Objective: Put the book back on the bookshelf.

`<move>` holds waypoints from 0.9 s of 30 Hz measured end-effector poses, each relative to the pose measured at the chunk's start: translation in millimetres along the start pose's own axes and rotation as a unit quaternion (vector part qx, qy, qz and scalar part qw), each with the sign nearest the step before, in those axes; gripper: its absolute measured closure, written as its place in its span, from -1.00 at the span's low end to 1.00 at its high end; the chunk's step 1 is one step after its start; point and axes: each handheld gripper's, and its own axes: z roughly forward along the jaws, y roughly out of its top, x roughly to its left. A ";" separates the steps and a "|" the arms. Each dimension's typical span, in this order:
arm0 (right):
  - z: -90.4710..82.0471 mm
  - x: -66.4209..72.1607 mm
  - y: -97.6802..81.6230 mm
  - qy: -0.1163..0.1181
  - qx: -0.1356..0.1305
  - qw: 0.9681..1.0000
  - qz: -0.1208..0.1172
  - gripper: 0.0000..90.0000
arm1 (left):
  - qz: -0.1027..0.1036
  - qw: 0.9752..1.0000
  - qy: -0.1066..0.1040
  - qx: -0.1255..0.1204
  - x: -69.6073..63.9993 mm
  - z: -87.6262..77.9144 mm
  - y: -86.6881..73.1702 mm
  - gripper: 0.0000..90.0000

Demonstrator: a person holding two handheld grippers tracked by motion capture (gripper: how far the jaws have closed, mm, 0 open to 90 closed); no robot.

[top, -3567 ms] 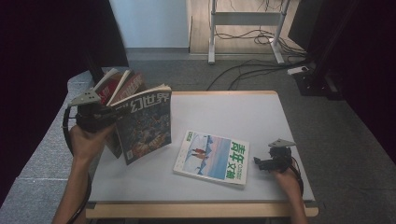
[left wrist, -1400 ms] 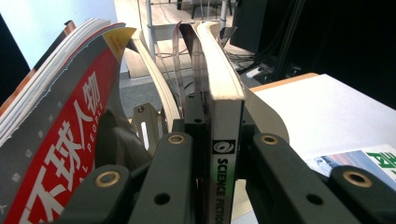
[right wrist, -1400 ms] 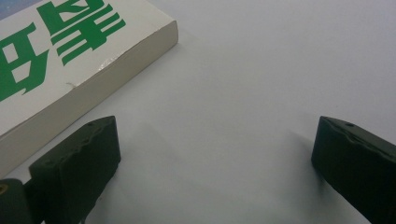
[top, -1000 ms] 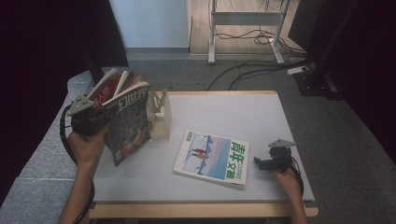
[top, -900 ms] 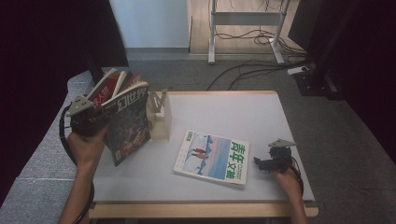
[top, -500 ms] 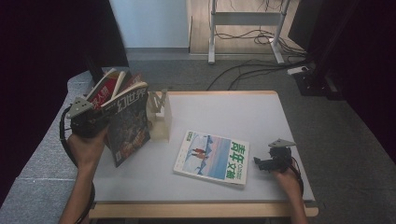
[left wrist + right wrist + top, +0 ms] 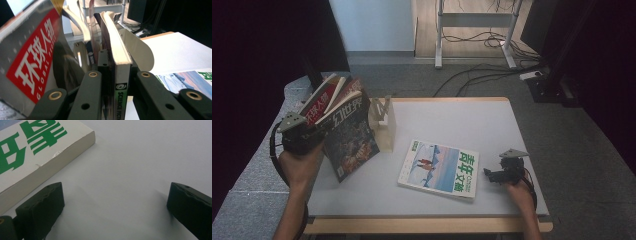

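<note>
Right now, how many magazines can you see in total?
3 at least: a science-fiction magazine with a dark cover clamped in the left gripper, a red-titled magazine fanned behind it, and a white magazine with green lettering flat on the table. More may hide in the fan.

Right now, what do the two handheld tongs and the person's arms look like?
Both tongs are black. The left tongs and the right tongs each carry a grey three-cornered plate on top and trail a looping black cable. In the left gripper view the linkage arms show brass-coloured rivets; in the right gripper view the pads are blocky with wavy inner faces. The forearms are bare, with no sleeves in sight.
</note>
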 end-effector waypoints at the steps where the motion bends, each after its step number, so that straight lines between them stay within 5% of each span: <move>1: 0.0 0.0 0.0 0.000 0.000 1.000 0.000 -0.99 | -0.003 1.000 -0.005 0.002 1.0 -0.3 -0.8 0.80; 14: 0.0 0.0 0.0 0.000 0.000 1.000 0.000 -0.98 | -0.012 1.000 -0.015 -0.012 -1.4 -5.1 3.8 0.84; 19: 0.0 0.0 0.0 0.000 0.000 1.000 0.000 -0.98 | -0.003 1.000 0.012 -0.022 -5.9 -2.9 8.6 0.84; 27: 0.0 -0.1 0.0 0.000 0.000 1.000 0.000 -0.98 | -0.010 0.999 0.013 -0.033 -8.8 10.0 15.0 0.84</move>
